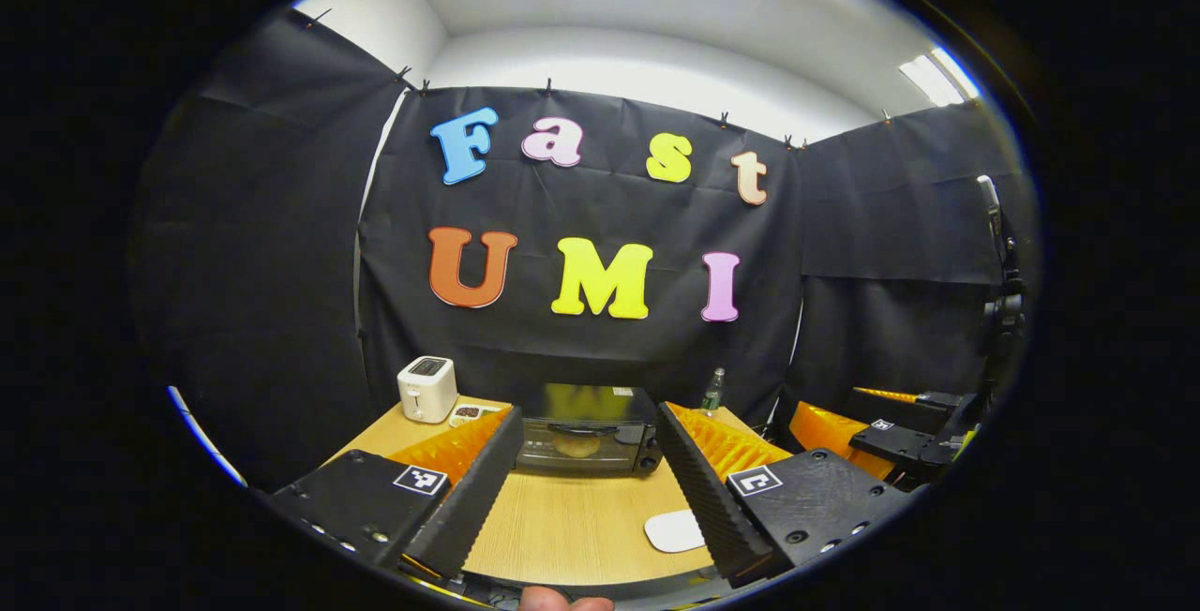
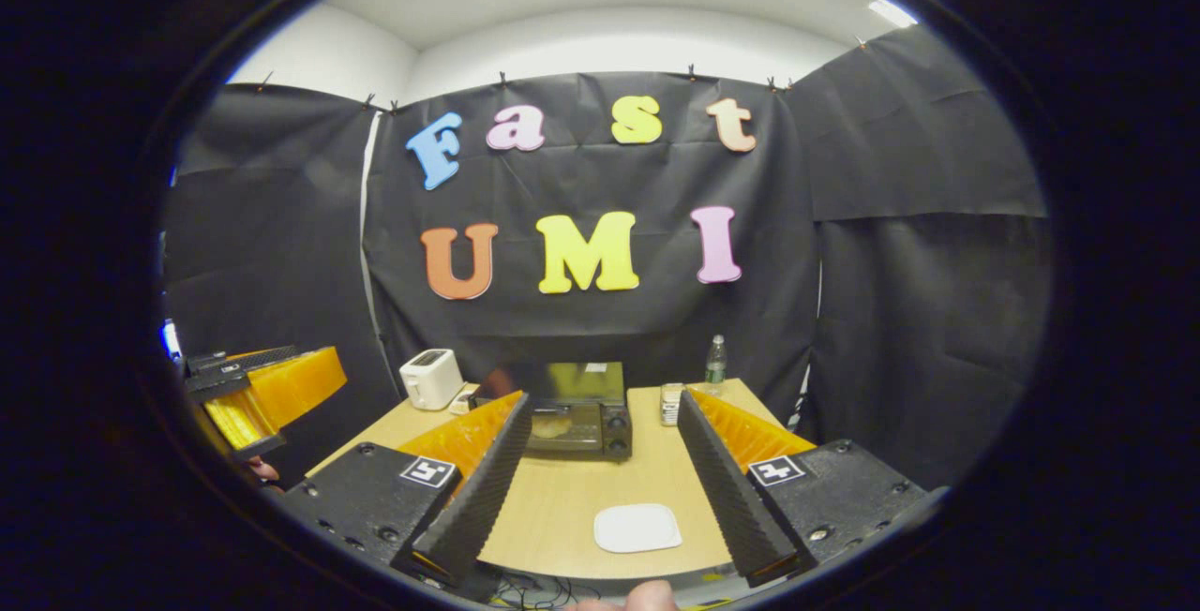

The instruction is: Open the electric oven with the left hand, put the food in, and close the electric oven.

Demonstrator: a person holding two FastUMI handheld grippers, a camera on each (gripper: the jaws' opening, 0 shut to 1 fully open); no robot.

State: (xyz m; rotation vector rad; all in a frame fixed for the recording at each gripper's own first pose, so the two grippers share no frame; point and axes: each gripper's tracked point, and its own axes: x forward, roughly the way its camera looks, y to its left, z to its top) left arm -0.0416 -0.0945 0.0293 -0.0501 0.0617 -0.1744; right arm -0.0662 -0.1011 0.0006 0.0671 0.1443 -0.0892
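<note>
Both tongs (image 1: 581,489) (image 2: 600,489) apart, oven (image 1: 586,433) door closed, food (image 1: 577,446) inside seemingly bread, blurred

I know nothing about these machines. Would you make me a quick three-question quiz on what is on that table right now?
1. True or false: the door of the electric oven is shut, with food visible behind its glass.
2. Which thing stands at the table's far left corner? A) the white toaster B) a kettle C) a blender
3. Fill in: the white plate near the table's front edge has ____ on it.

Key
1. True. The door stands upright and closed, and a pale lump shows through the glass.
2. A. The small bottle stands on the far right instead.
3. Nothing. The left gripper and the right gripper are both open and hold nothing.
</note>
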